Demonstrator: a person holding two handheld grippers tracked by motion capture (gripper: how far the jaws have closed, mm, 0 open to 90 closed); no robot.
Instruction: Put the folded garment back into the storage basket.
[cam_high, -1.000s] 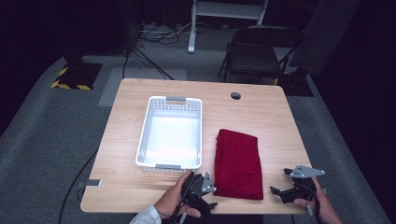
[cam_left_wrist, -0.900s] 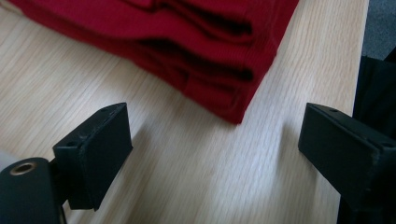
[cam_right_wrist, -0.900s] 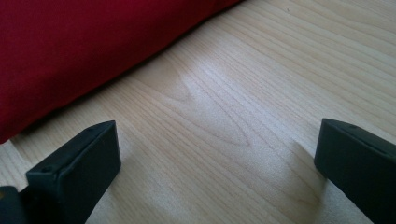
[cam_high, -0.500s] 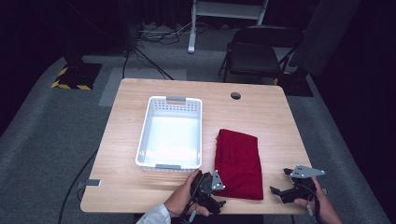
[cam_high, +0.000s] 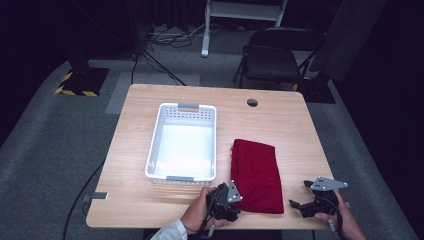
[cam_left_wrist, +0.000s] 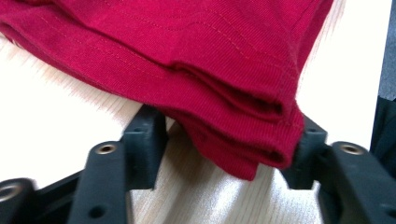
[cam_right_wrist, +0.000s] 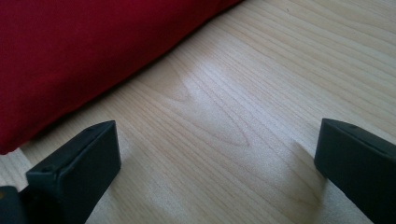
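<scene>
One folded red cloth (cam_high: 256, 175) lengthwise front-to-back

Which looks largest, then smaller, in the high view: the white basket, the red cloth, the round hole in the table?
1. White basket, the largest.
2. Folded red cloth, narrower than the basket, though about as long.
3. Round hole in the table, by far the smallest.

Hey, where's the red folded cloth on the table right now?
In the high view the red folded cloth lies on the table's near right part, just right of the white basket, with the left tool at its near left corner.
</scene>
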